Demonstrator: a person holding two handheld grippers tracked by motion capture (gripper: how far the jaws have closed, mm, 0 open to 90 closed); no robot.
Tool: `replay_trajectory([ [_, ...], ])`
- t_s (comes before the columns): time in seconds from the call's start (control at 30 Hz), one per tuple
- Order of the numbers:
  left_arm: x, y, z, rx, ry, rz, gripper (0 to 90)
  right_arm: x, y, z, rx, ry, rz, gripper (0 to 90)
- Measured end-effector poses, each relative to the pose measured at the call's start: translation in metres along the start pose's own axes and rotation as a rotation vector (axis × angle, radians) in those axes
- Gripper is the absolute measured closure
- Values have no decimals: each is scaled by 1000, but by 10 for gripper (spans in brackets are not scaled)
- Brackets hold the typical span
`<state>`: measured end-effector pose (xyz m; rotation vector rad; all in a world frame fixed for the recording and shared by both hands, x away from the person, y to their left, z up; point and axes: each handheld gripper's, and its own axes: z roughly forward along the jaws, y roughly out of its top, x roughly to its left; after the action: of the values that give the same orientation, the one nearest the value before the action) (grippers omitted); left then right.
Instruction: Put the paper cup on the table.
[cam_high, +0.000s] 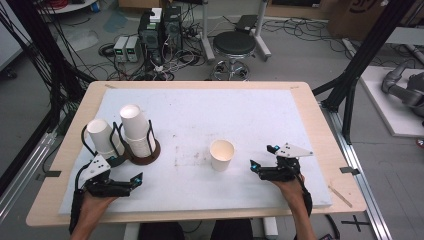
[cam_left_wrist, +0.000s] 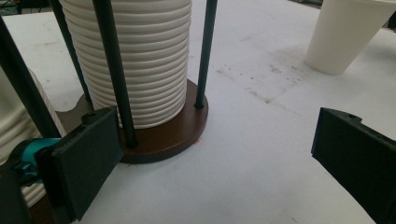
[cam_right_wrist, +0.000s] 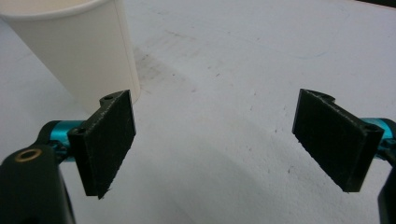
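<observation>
Nearest the high camera are two forearms coming in from the bottom edge, each hand holding a set of tongs. From up there the left tongs (cam_high: 134, 181) rest on the white mat (cam_high: 200, 107) just in front of a brown-based wire cup holder (cam_high: 145, 157), which carries two stacks of upside-down paper cups (cam_high: 135, 131). One single cup (cam_high: 222, 154) stands upright and alone in the middle of the mat, and the right tongs (cam_high: 260, 162) sit just to its right, not touching it.

Riding on the left tongs, the jaws stand wide apart with nothing between them; the ribbed cup stack (cam_left_wrist: 140, 60) and the holder's base (cam_left_wrist: 168, 135) are close ahead, the loose cup (cam_left_wrist: 343, 35) farther off.

Riding on the right tongs, the jaws gape too, holding nothing, and the cup (cam_right_wrist: 77, 49) stands just beyond the left-hand jaw.

To my eye one cup has been set out and neither hand holds anything, so any further cup is yet to be pulled from the stacks.
</observation>
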<state>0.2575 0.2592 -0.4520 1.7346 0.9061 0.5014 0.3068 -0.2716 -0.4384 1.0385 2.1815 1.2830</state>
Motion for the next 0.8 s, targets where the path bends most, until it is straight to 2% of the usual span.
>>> replay_trajectory([
  [0.33, 1, 0, -1, -9, 3, -10, 18, 0, -9, 5, 9, -15, 27, 136],
  [0.8, 1, 0, 0, -7, 2, -10, 18, 0, -12, 4, -11, -30, 29, 139],
])
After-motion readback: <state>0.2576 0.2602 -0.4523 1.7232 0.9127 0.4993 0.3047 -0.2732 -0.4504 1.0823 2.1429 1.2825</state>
